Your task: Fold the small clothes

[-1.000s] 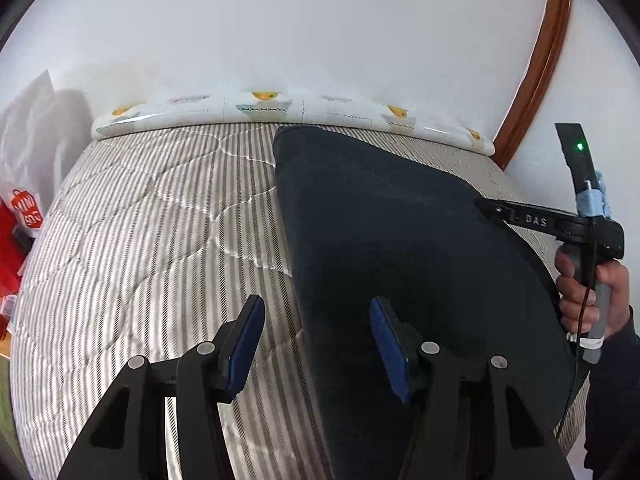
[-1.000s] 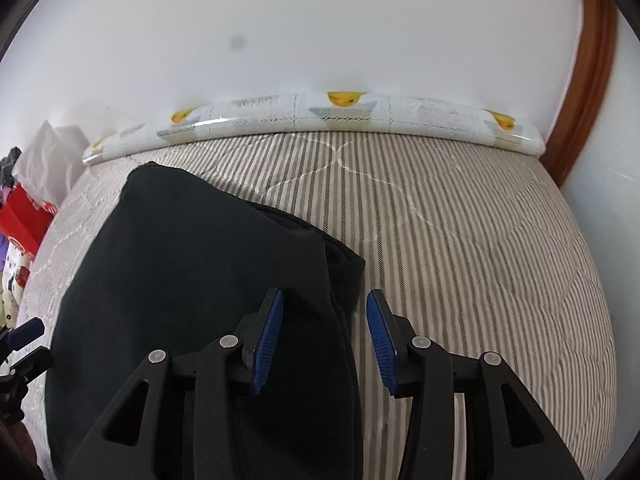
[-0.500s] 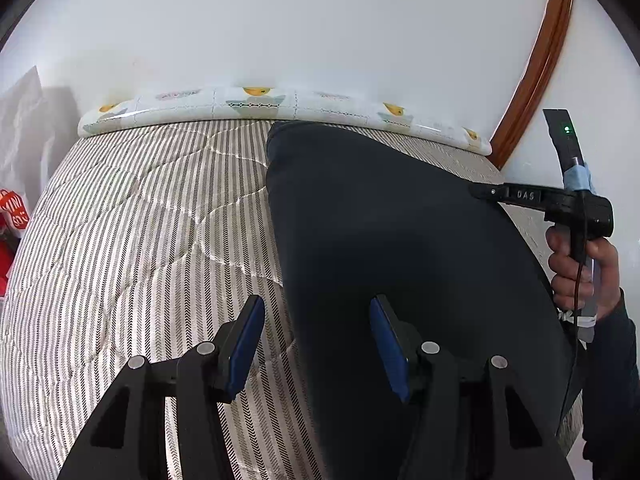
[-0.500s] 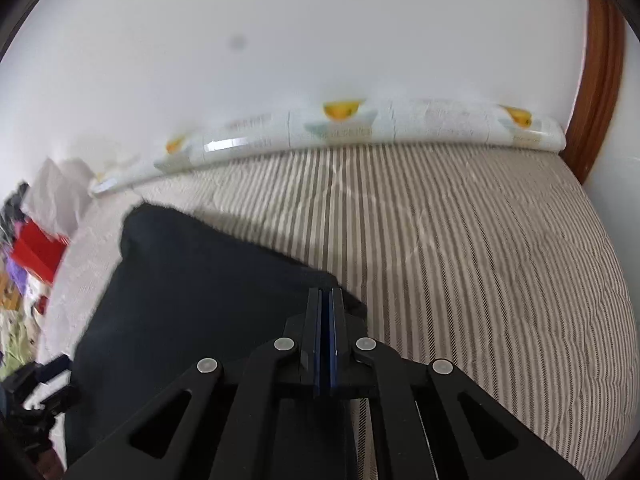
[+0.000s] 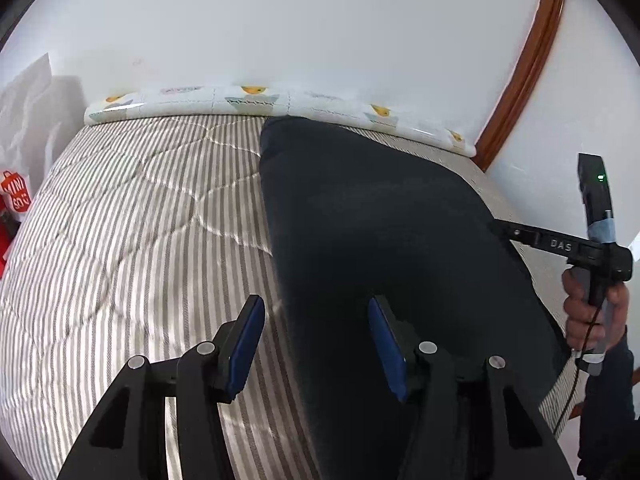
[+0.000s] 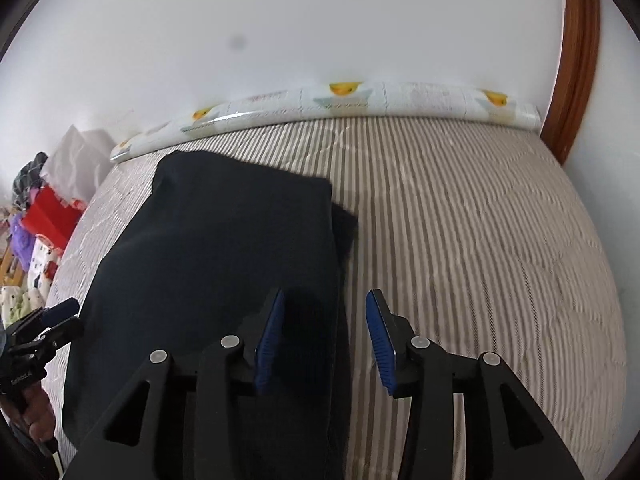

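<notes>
A dark navy garment [image 5: 384, 240] lies folded flat on the striped mattress [image 5: 140, 240]; it also shows in the right wrist view [image 6: 224, 264]. My left gripper [image 5: 316, 344] is open, its jaws astride the garment's left edge. My right gripper [image 6: 324, 336] is open, its jaws astride the garment's right edge, where a lower layer [image 6: 344, 224] sticks out. Each gripper shows in the other's view: the right one [image 5: 560, 244] and the left one [image 6: 44, 328].
A fruit-patterned bolster [image 6: 340, 104] lies along the white wall at the mattress's far edge. A wooden door frame [image 6: 576, 52] stands at the right. Bags and clothes [image 6: 40, 216] are piled to the left of the bed.
My right gripper was open one second ago, shut half a second ago, and is open again now. The garment's right part now lies flatter. The left gripper stayed open.
</notes>
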Tool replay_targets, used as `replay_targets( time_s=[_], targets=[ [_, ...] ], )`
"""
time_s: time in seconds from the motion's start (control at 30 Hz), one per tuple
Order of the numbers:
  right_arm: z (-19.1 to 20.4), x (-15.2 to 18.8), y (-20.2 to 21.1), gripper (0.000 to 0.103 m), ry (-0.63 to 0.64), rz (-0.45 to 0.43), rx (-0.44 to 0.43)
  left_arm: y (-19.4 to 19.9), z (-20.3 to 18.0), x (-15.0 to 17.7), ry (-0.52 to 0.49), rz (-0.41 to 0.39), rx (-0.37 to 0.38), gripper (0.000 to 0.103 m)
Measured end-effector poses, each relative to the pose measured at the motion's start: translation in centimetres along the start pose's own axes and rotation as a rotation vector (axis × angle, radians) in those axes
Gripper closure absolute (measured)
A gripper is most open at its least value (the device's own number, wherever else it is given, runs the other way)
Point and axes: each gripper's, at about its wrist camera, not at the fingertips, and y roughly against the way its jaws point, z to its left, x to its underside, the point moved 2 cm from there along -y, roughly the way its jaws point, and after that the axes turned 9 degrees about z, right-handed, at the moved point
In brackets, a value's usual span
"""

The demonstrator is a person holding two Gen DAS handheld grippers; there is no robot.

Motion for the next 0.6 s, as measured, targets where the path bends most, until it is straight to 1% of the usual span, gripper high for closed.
replay_targets(
  time_s=[0.03, 0.07, 0.1, 0.13, 0.17, 0.2, 0.23, 0.27, 0.33, 0.4, 0.47, 0.5, 0.53, 0.6],
  targets=[
    [0.0, 0.2, -0.3, 0.061, -0.004, 0.01, -0.013, 0.1, -0.2, 0.2, -0.003, 0.004, -0.001, 0.052],
    [0.0, 0.3, -0.5, 0.064, -0.007, 0.018, -0.026, 0.1, -0.3, 0.4, -0.007, 0.004, -0.005, 0.052],
    [0.0, 0.2, -0.7, 0.07, -0.005, 0.022, -0.042, 0.2, -0.5, 0.6, -0.014, 0.002, -0.012, 0.052],
    [0.2, 0.1, -0.9, 0.085, 0.01, 0.03, -0.079, 0.3, -0.7, 0.7, -0.018, 0.0, -0.021, 0.052],
    [0.4, 0.0, -1.0, 0.092, 0.025, 0.035, -0.106, 0.4, -0.7, 0.8, -0.017, 0.001, -0.026, 0.052],
    [0.4, -0.1, -0.8, 0.094, 0.038, 0.022, -0.113, 0.5, -0.7, 0.9, -0.013, 0.002, -0.023, 0.052],
    [0.2, -0.1, -0.6, 0.098, 0.03, 0.009, -0.101, 0.6, -0.8, 1.0, -0.009, 0.006, -0.018, 0.052],
    [-0.4, -0.1, -0.1, 0.1, 0.011, -0.009, -0.115, 0.8, -0.8, 1.1, -0.009, 0.008, -0.019, 0.052],
    [-1.3, 0.1, 0.8, 0.1, -0.022, -0.047, -0.119, 1.1, -1.0, 1.2, -0.013, 0.005, -0.022, 0.052],
    [-1.2, 0.4, 0.7, 0.1, -0.028, -0.035, -0.103, 1.2, -1.3, 1.4, -0.023, 0.007, -0.028, 0.052],
    [-0.7, 0.6, 0.4, 0.099, -0.006, -0.023, -0.058, 1.4, -1.7, 1.6, -0.035, 0.007, -0.05, 0.052],
    [-0.5, 0.8, 0.5, 0.098, 0.0, -0.019, -0.019, 1.5, -1.9, 1.9, -0.039, 0.005, -0.055, 0.052],
    [-0.4, 1.2, 0.9, 0.095, -0.006, -0.023, -0.003, 1.7, -2.0, 2.1, -0.042, 0.003, -0.056, 0.052],
    [-0.7, 2.1, 1.8, 0.088, -0.024, -0.026, -0.014, 1.9, -2.3, 2.6, -0.044, 0.002, -0.056, 0.052]
  ],
)
